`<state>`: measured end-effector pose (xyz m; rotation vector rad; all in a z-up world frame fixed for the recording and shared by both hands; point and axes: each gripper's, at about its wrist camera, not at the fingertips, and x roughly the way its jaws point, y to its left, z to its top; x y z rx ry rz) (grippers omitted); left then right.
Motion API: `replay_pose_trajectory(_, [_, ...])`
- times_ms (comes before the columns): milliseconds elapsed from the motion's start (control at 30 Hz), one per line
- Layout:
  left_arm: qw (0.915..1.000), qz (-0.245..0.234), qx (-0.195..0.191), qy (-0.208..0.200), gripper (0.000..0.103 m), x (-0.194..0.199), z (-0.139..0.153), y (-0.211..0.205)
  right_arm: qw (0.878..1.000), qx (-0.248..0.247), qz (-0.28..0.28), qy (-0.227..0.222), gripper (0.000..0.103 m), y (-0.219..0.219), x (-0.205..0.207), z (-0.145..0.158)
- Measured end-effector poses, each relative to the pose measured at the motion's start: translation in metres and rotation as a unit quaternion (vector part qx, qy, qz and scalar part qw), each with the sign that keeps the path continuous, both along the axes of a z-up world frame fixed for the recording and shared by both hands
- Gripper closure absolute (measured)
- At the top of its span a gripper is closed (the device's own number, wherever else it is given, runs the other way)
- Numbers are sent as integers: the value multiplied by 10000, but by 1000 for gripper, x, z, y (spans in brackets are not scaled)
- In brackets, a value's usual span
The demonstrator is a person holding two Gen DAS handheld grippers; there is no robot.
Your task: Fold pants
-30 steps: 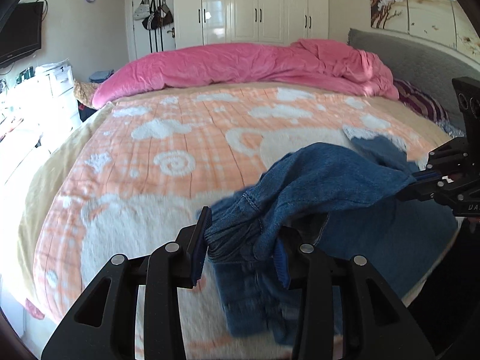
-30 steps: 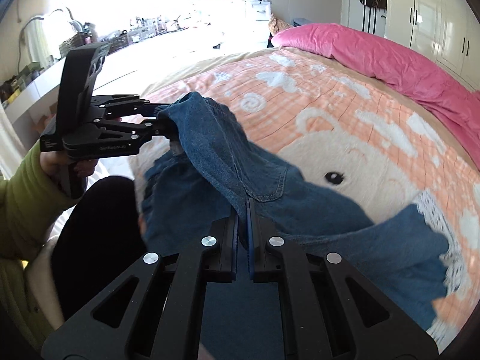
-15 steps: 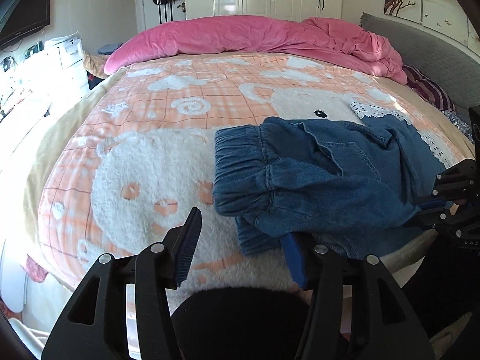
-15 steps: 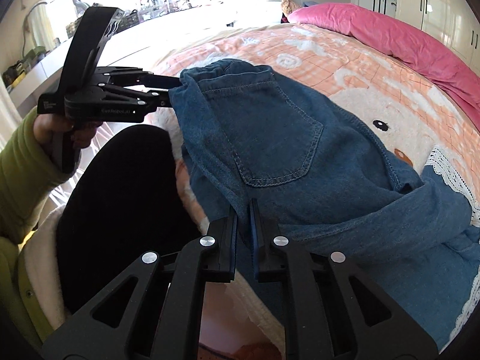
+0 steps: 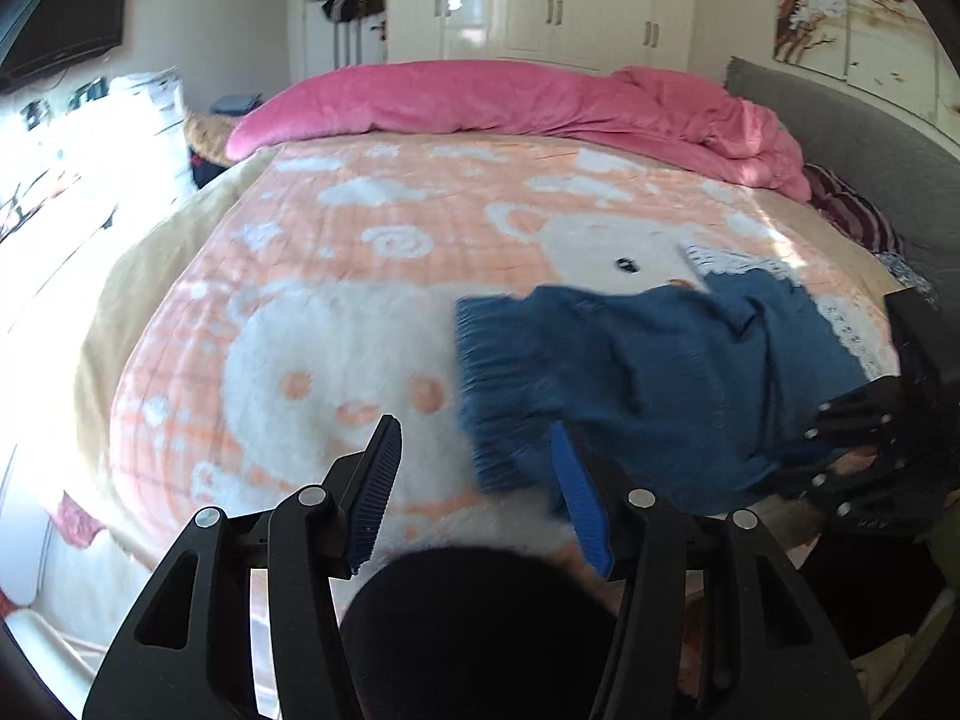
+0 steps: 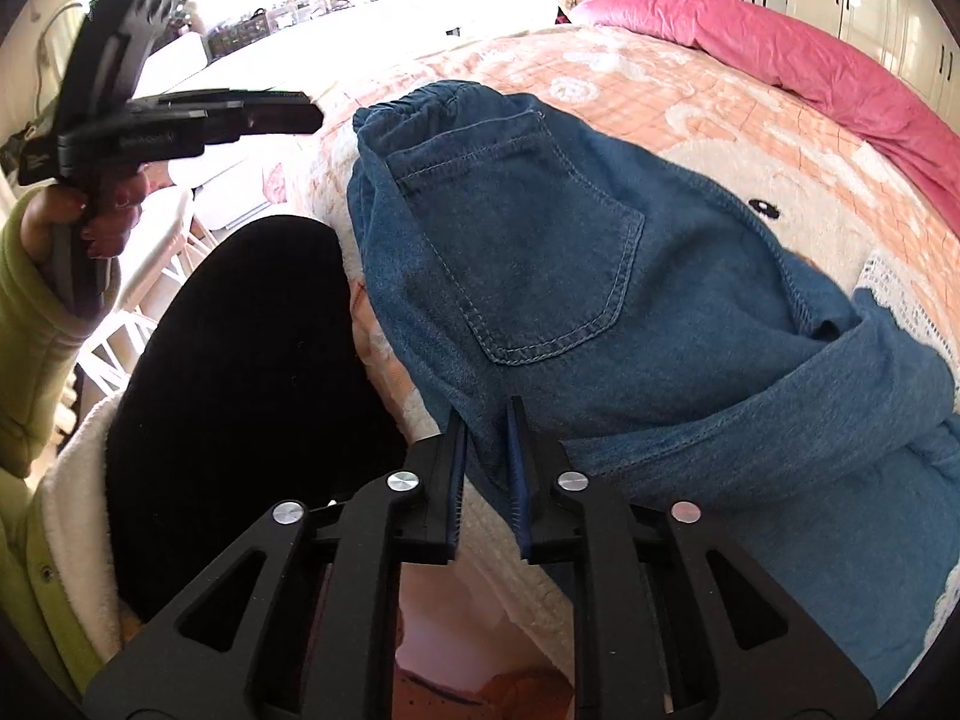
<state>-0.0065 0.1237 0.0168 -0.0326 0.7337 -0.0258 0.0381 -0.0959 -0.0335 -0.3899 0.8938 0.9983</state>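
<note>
Pants [image 6: 540, 252] at blanket [image 5: 336, 276] near edge; jaws parted.

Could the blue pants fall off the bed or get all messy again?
Maybe, in two ways.

1. The pants lie at the near edge of the bed, beside the person's knee. A tug toward the person could slide them off.

2. The right tongs are slightly apart with denim between them. Pulling away before letting go fully might drag the fold undone.

The left tongs are open and off the cloth, so nothing pins the waistband.
</note>
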Motion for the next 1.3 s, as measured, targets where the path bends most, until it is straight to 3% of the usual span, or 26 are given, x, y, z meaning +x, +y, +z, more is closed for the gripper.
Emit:
replay_pose_trajectory(167, [9975, -703, -80, 29, 53, 24, 0, -53, 10000, 55, -39, 44, 88, -3, -3, 2])
replay_pose_trajectory(367, [9948, -488, 354, 826, 53, 44, -46, -65, 9992, 311, -166, 183, 81, -26, -9, 16])
replay_pose_trajectory(667, [9938, -536, 515, 831, 54, 36, -57, -67, 9937, 774, -805, 10, 69, -35, 17, 47])
replay_pose_trajectory(833, [9939, -524, 510, 820, 54, 38, -57, -66, 9914, 417, -1209, 269, 66, -26, 39, 22])
replay_pose_trajectory(900, [9940, -521, 505, 817, 53, 39, -57, -66, 9864, -127, -1587, 402, 66, -29, 49, 0])
replay_pose_trajectory(1100, [9947, -481, 496, 758, 52, 42, -58, -68, 9827, 344, -1676, 712, 66, -44, 51, -1])
replay_pose_trajectory(1300, [9976, -533, 289, 326, 52, 24, -24, -66, 9741, 906, -2030, 419, 59, -87, 52, 36])
